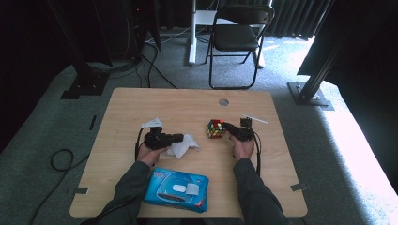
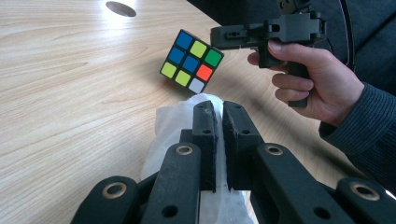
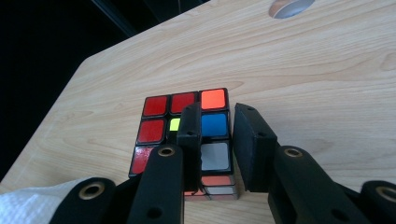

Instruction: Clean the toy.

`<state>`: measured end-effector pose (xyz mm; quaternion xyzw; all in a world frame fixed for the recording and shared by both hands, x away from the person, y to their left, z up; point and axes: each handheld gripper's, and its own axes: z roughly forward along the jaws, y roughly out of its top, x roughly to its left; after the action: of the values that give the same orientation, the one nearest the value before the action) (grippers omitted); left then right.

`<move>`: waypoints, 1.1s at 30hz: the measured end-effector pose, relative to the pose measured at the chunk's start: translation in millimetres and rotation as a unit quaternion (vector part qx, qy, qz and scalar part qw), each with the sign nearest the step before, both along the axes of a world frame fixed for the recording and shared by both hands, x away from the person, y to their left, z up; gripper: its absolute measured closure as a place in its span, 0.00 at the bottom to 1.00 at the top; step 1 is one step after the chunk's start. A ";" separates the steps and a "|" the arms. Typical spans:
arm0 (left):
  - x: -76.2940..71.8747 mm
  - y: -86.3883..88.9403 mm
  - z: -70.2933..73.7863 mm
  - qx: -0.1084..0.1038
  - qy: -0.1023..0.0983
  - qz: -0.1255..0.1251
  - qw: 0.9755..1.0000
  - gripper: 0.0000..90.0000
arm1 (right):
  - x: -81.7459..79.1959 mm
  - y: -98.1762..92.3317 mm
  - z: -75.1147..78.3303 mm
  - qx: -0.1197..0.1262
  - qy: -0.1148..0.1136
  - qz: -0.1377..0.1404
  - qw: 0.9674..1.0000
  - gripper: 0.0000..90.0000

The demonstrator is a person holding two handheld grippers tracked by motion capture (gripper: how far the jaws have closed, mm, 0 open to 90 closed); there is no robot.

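A colour-scrambled puzzle cube [image 1: 215, 128] sits mid-table, tipped up on one edge toward my right gripper [image 1: 226, 125]. In the right gripper view my right gripper's [image 3: 217, 109] jaws stand close together, nothing pinched between them, tips lying over the cube's [image 3: 159, 126] upper face near its right edge. From the left gripper view, that gripper [image 2: 215, 37] touches the cube's [image 2: 190, 60] top corner. My left gripper [image 1: 180, 138] is shut on a white wipe [image 1: 185, 146], just left of the cube. A thin sheet of the wipe [image 2: 170, 121] is pinched between the jaws of my left gripper [image 2: 219, 106].
A blue pack of wipes [image 1: 176, 189] lies near the front edge of the wooden table [image 1: 187, 103], between the person's forearms. A round cable hole [image 1: 224, 101] sits at the back. A black folding chair [image 1: 239, 33] stands beyond the table.
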<state>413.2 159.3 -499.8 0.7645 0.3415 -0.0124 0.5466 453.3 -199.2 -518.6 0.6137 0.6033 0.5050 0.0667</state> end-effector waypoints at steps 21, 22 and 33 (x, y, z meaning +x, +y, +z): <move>0.1 -0.1 -0.4 0.000 0.000 0.000 1.000 0.93 | -9.7 -15.2 -10.4 -0.018 -0.005 -0.036 0.999 0.73; 0.2 -0.1 -0.4 0.000 0.000 0.000 1.000 0.93 | -10.4 -15.1 -8.9 -0.018 -0.009 -0.035 0.999 0.72; 0.4 -0.1 0.0 0.000 0.000 0.000 1.000 0.93 | -14.6 1.8 7.1 -0.107 -0.073 0.009 0.992 0.41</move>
<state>413.5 159.2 -499.8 0.7645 0.3414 -0.0124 0.5467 438.6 -197.5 -511.5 0.5592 0.6531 0.4811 0.1711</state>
